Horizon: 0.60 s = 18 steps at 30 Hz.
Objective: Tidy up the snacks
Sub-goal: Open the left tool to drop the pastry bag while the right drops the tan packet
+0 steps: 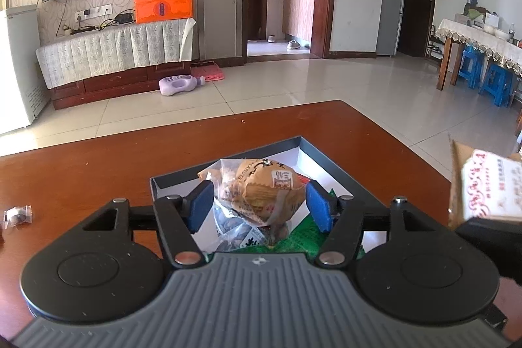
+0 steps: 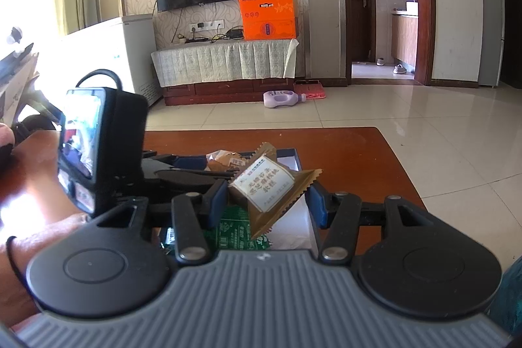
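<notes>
blue pads of the left gripper (image 1: 259, 201) press both sides of a tan peanut packet (image 1: 261, 189) in clear wrap, clamped and held just above a shallow dark-rimmed tray (image 1: 313, 149) on the reddish wooden table (image 1: 98, 172). under the packet, in the tray, lie other wrapped snacks and a green packet (image 1: 303, 237). a small clear-wrapped sweet (image 1: 18, 214) sits alone on the table, well left of the tray. the right gripper (image 2: 267, 201) is clamped on a gold-brown pastry packet (image 2: 267, 191) with a white label, tilted on one corner and held above the tray (image 2: 290, 152), over the green packet (image 2: 235, 230). beyond the table, a purple bottle (image 1: 181, 84) lies on the tiled floor near a tv cabinet (image 1: 114, 67).
</notes>
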Tool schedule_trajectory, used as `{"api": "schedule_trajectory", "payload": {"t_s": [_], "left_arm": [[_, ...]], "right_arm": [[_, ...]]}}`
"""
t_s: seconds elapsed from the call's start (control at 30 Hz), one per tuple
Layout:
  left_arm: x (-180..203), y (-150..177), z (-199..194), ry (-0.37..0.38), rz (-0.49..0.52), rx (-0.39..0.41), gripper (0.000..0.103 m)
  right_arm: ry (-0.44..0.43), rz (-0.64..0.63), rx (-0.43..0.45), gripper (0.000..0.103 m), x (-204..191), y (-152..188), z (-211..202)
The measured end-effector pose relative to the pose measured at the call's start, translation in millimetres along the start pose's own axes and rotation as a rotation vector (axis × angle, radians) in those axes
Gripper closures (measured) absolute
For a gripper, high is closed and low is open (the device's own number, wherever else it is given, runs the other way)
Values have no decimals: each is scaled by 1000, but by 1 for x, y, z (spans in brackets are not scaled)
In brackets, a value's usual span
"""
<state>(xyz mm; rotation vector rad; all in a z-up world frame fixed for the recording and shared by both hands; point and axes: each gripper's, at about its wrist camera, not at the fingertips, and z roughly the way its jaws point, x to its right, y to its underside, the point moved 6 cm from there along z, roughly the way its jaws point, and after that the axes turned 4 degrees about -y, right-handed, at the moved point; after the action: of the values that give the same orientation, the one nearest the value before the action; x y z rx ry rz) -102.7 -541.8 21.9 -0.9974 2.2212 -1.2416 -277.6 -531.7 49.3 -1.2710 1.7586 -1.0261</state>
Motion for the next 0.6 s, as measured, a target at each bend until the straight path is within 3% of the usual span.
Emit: {"api": "schedule_trajectory", "payload": {"t_s": [0.6], "left_arm": [[-8, 32, -83, 15, -36, 48, 34]], "right_arm": [[2, 23, -10, 48, 8, 6, 9]]}}
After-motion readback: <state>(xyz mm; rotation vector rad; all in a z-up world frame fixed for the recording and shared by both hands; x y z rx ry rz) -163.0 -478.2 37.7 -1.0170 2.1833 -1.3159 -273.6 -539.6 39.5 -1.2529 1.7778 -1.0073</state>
